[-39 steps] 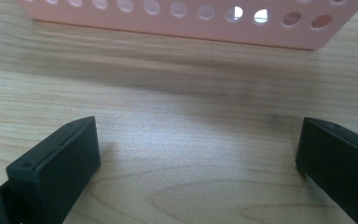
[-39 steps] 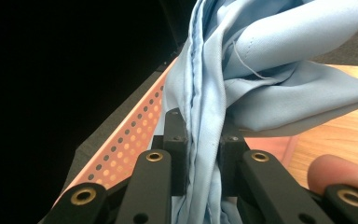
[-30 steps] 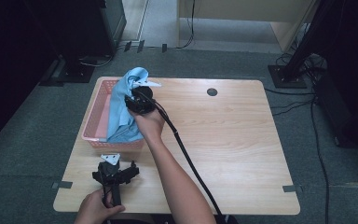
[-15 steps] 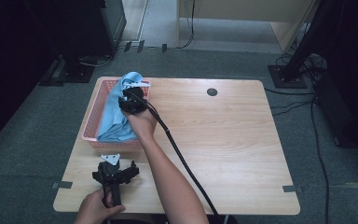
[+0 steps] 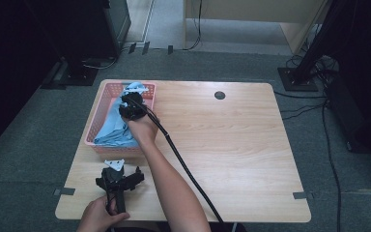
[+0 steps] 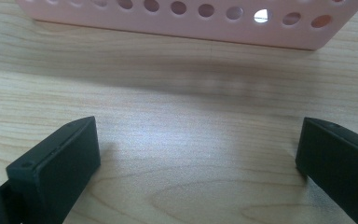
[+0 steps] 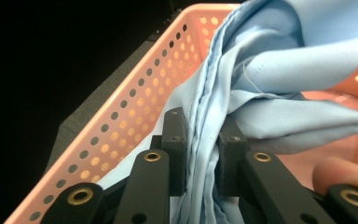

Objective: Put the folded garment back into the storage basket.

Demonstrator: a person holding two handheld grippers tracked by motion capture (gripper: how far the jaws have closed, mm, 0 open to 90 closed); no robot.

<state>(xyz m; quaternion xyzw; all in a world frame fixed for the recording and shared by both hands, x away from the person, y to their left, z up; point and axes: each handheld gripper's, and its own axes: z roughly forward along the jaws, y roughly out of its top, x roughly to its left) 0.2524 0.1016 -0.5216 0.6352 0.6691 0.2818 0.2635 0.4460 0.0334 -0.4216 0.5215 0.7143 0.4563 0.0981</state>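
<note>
Blue cloth [image 7: 279, 93] pinched in right gripper [image 5: 131, 107], hanging into pink basket [image 5: 102, 104]. Left gripper [image 5: 120, 179] jaws spread, empty, resting on table [image 5: 232, 145]. Risk: folds drape over rim, cloth spills out on release.

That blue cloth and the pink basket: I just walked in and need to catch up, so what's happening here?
A person works at a wooden table with a tool in each hand. The right tool is shut on a fold of the light blue cloth and holds it inside the pink basket, where most of the cloth already lies. The left tool rests on the table in front of the basket, jaws wide open, holding nothing.
</note>
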